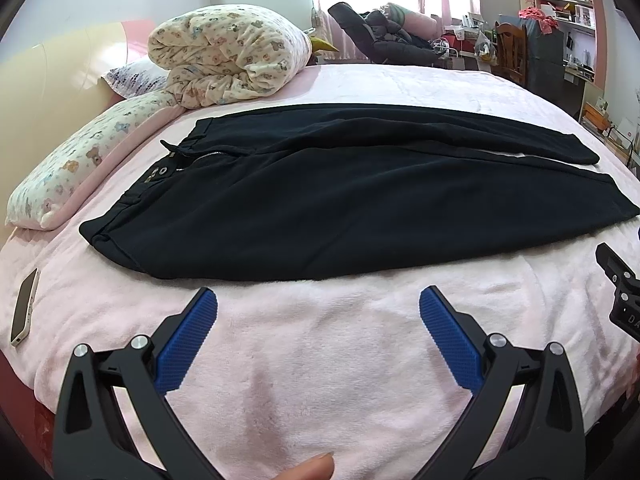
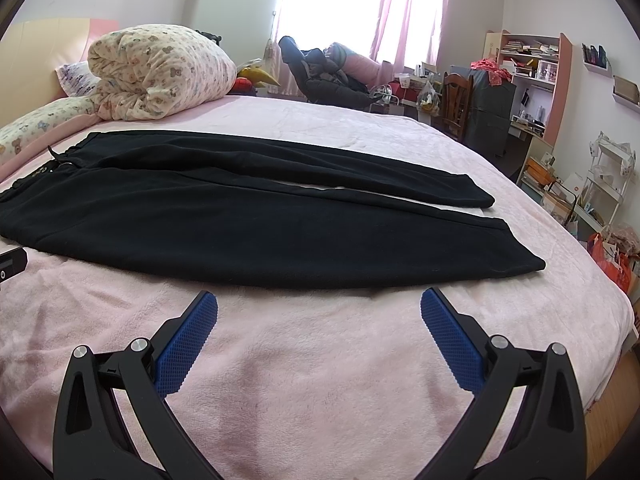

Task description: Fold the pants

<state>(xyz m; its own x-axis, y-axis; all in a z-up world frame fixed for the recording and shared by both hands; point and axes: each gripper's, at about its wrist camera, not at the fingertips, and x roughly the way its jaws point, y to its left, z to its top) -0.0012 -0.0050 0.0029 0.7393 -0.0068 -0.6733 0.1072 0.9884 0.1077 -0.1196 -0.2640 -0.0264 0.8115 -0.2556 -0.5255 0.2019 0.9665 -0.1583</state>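
Black pants [image 1: 320,200] lie flat across the pink bed, waistband at the left, both legs stretched to the right. In the right wrist view the pants [image 2: 260,232] show their two leg hems at the right. My left gripper [image 1: 318,308] is open, hovering over the blanket just short of the pants' near edge, close to the waist end. Just as wide open, my right gripper [image 2: 319,308] hangs before the near leg, toward the hem end. Neither holds anything. A fingertip [image 1: 316,468] shows at the bottom of the left wrist view.
A phone [image 1: 24,308] lies on the pink blanket [image 1: 320,380] at the left. A rolled quilt [image 1: 224,60] and pillows [image 1: 80,160] sit at the bed's head. Beyond the far side are a dark recliner [image 2: 320,76], wooden chair [image 2: 456,100] and shelves [image 2: 528,76]. The right gripper's body [image 1: 620,288] shows at the right edge.
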